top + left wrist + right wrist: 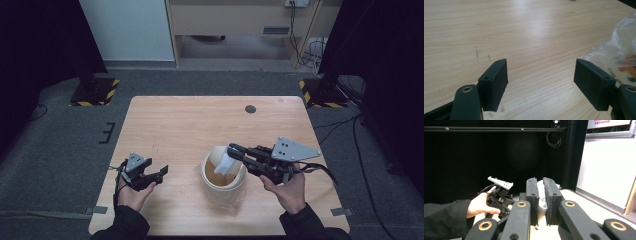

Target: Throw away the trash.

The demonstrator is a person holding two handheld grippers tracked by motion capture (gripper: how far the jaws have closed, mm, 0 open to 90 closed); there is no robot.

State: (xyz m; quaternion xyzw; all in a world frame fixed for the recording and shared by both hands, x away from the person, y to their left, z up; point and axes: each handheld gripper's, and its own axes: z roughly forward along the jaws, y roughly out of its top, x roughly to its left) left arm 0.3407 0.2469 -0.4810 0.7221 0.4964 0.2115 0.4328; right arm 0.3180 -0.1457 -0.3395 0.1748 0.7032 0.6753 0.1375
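Right gripper (234, 150) jaws clamped nearly together on a white plastic bag (226, 164), pinching its upper edge; in the right gripper view the white film (541, 192) sits squeezed between the two black pads. The gripper is held above the rim of a cream-coloured bucket (222, 180), reaching in from the bucket's right side, and the white bag hangs down from the jaws into the bucket's mouth. Clear plastic wraps around the bucket's outside and bunches at its base on the near side.

Left gripper (161, 173) jaws wide apart, nothing between them; the left gripper view shows bare table (529, 32) between the pads (495, 82). It sits low over the table, well to the left of the bucket, pointed toward it. The crinkled clear plastic (616, 55), with some coloured print, lies just beside its right-hand pad; cannot tell if they touch.

Bucket stands on the wooden table (170, 125), on the near half, a little right of centre. A small dark round mark (250, 109) is on the table far behind the bucket. The person's hands and dark sleeves come in from the near edge, either side of the bucket.
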